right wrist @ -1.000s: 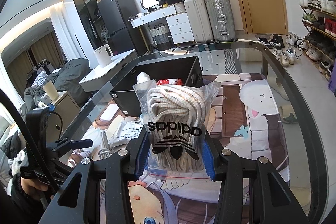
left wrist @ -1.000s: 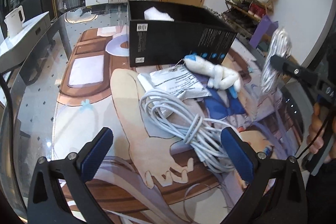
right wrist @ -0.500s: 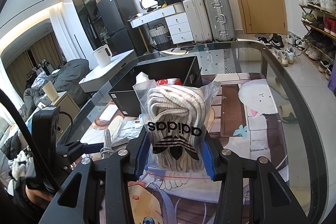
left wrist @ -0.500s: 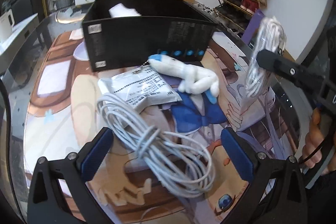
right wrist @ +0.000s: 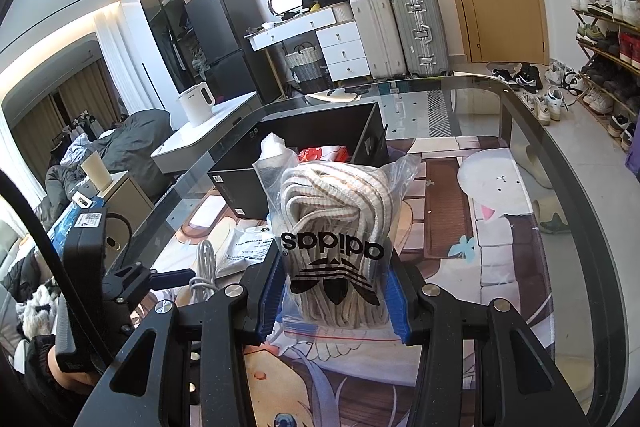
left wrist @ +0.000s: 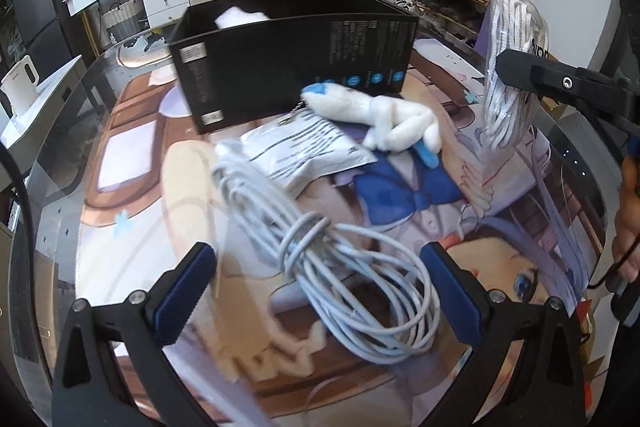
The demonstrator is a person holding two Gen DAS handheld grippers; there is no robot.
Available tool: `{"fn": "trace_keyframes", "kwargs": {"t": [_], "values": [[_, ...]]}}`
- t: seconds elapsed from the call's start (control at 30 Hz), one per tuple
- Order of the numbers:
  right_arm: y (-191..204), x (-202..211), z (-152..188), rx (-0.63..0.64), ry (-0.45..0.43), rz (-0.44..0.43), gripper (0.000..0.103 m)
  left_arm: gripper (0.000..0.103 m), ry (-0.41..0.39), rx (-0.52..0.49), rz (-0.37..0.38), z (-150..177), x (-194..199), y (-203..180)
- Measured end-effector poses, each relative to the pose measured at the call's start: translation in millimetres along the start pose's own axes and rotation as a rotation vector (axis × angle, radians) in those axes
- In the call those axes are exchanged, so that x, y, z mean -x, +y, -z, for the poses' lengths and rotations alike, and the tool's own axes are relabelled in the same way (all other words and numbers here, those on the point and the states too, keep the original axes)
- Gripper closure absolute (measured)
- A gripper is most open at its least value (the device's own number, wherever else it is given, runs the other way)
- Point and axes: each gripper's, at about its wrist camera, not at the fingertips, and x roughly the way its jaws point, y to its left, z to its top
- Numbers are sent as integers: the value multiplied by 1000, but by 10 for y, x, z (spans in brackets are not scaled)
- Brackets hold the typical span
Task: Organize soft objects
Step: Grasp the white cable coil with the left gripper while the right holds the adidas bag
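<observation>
Right now right gripper (right wrist: 334,297) clamps a crinkly clear bag of rope (right wrist: 336,223); left gripper (left wrist: 316,291) wide apart, empty, around a looped grey cable (left wrist: 320,247) lower centre.

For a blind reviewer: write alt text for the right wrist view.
The right gripper is shut on a clear bag of rope, held up over a glass table with a picture mat. Behind it sits an open black box; the left gripper is at lower left.

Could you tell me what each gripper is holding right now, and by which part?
The right gripper clamps the bag of laces by its lower half. The left gripper is open, holding nothing.
</observation>
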Motion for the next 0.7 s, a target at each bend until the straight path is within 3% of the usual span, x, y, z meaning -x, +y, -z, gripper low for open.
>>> {"fn": "trace_keyframes", "kwargs": {"t": [0.37,0.7], "values": [[35,-60,10,11,16,-10,58,1,-9,51,-62,250,216,504],[73,-126,38,25,36,-20,58,1,-25,105,-47,107,122,559]]}}
